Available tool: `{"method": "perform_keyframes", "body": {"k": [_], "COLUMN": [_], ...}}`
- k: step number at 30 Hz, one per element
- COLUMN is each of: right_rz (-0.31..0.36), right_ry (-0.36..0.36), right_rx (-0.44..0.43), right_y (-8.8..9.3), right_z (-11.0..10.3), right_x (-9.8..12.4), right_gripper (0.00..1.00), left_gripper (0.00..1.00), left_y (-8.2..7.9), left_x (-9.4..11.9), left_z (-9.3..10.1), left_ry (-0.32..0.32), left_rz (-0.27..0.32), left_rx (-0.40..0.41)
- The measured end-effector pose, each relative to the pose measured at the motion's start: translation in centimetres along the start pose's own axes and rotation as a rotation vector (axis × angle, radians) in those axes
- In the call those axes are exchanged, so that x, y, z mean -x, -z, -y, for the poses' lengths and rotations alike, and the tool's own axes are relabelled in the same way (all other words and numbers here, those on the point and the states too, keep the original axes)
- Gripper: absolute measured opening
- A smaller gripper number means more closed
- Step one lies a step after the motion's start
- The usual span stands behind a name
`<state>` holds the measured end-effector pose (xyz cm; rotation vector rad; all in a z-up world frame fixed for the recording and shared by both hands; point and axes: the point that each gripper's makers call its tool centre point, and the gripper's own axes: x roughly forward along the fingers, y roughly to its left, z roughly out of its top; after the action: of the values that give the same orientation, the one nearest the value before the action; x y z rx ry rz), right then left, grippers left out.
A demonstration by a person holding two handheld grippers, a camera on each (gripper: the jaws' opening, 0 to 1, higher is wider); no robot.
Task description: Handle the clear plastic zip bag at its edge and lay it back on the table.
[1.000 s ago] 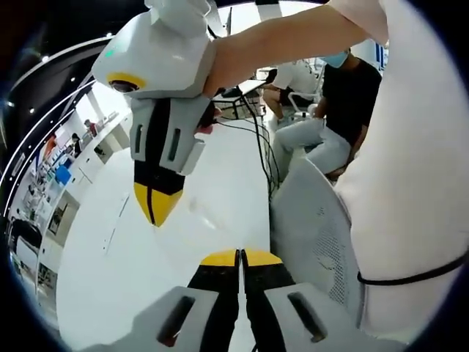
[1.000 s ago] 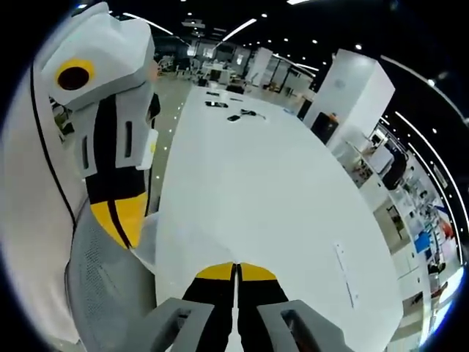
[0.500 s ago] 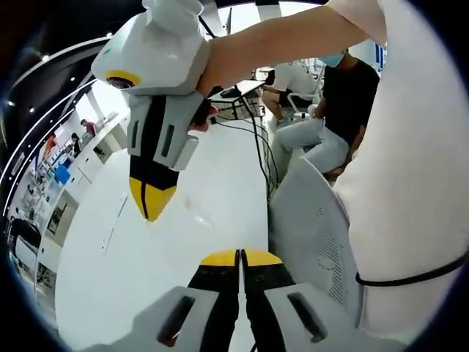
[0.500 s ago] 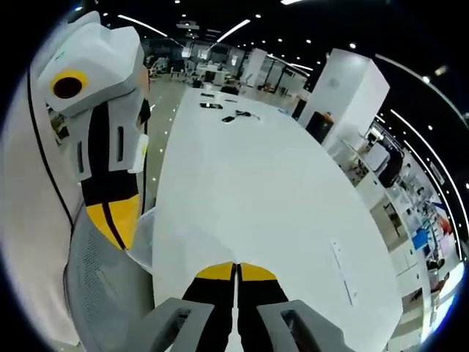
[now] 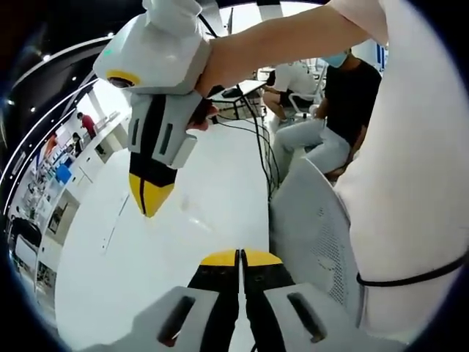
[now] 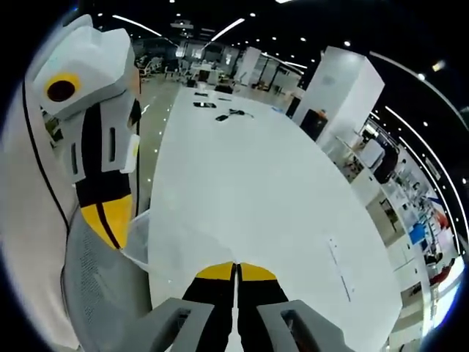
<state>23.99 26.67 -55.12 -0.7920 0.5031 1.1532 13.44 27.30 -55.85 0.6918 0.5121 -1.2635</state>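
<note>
Jaws of the left gripper (image 5: 239, 258) meet tip to tip at the bottom of the left gripper view, with no gap showing between the yellow ends. A faint glint of clear film, most likely the clear plastic zip bag (image 5: 196, 213), hangs between these tips and the right gripper (image 5: 149, 199), which comes in from above with its own yellow tips pressed together. I cannot make out the bag's edge inside either pair of jaws, so whether each has a pinch on it is a judgement: the film stretched between them suggests both do. Below lies the white table (image 5: 110, 279); to the right are a mesh chair (image 5: 315, 227) and a seated person (image 5: 344, 88).

Turning to the right gripper view, the right gripper's tips (image 6: 236, 271) again sit closed on each other, and the left gripper (image 6: 106, 220) hangs at the left with its tips together. A pale translucent sheet near the table's near edge (image 6: 135, 246) may be the bag, though it is hard to separate from the chair mesh behind it. This view adds the table's long bare top (image 6: 249, 183) and small dark items at its far end (image 6: 220, 114).

The bag looks lifted off the surface; lowering and releasing it appear to remain.
</note>
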Motion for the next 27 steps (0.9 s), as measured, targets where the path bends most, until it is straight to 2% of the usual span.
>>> {"method": "perform_keyframes", "body": {"k": [10, 27], "right_rz": [-0.006, 0.010], "right_ry": [0.012, -0.012], "right_rx": [-0.014, 0.022], "right_y": [0.3, -0.3], "right_z": [0.3, -0.4], "right_x": [0.1, 0.0], "right_gripper": [0.00, 0.00], "left_gripper": [0.00, 0.00], "left_y": [0.2, 0.6], "left_x": [0.0, 0.1], "left_z": [0.2, -1.1], "left_ry": [0.003, -0.051], "left_rz": [-0.003, -0.004], "left_rx": [0.000, 0.019]}}
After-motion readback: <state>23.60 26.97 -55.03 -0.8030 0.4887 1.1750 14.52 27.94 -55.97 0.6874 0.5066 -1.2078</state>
